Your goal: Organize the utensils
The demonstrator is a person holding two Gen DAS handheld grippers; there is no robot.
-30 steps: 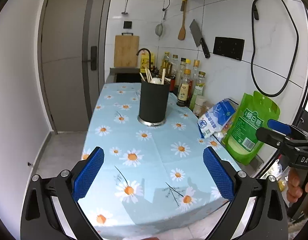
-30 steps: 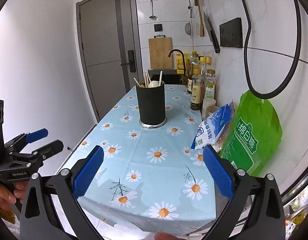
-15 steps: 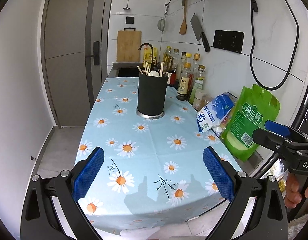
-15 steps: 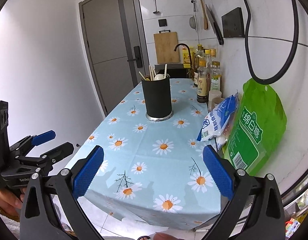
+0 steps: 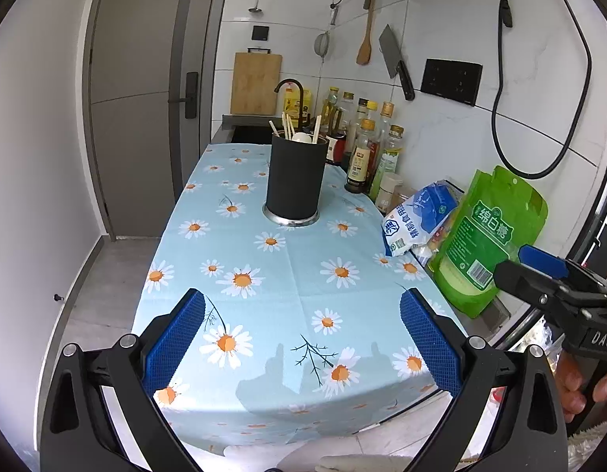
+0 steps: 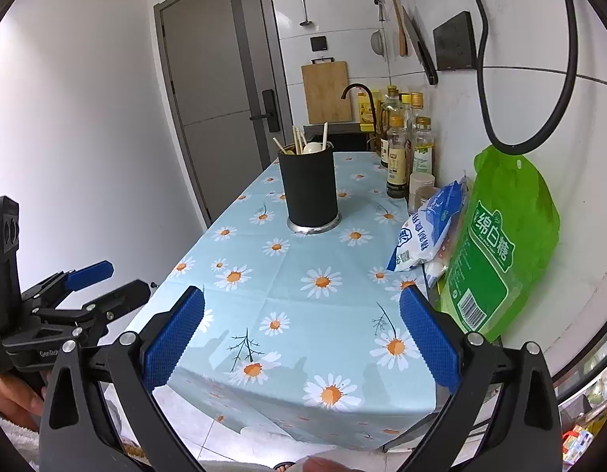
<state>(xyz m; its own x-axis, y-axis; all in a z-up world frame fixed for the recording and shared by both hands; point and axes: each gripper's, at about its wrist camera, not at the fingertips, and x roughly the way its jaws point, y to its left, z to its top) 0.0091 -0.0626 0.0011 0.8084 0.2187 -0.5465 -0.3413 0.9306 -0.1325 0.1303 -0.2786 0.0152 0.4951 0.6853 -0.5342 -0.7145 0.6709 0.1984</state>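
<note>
A tall black utensil holder stands upright on the daisy-print tablecloth, far ahead of both grippers. Wooden chopsticks and a white spoon stick out of its top. My left gripper is open over the table's near edge, nothing between its blue pads. My right gripper is open too and holds nothing. Each gripper shows at the side of the other's view, the right gripper and the left gripper.
Along the right wall stand several sauce bottles, a blue-white bag and a green sugar bag. A sink with a dark tap lies behind the holder. A grey door is at the left.
Both grippers have drawn back from the table and risen a little, so the holder looks farther off and the table's near edge shows. Both stay open.
</note>
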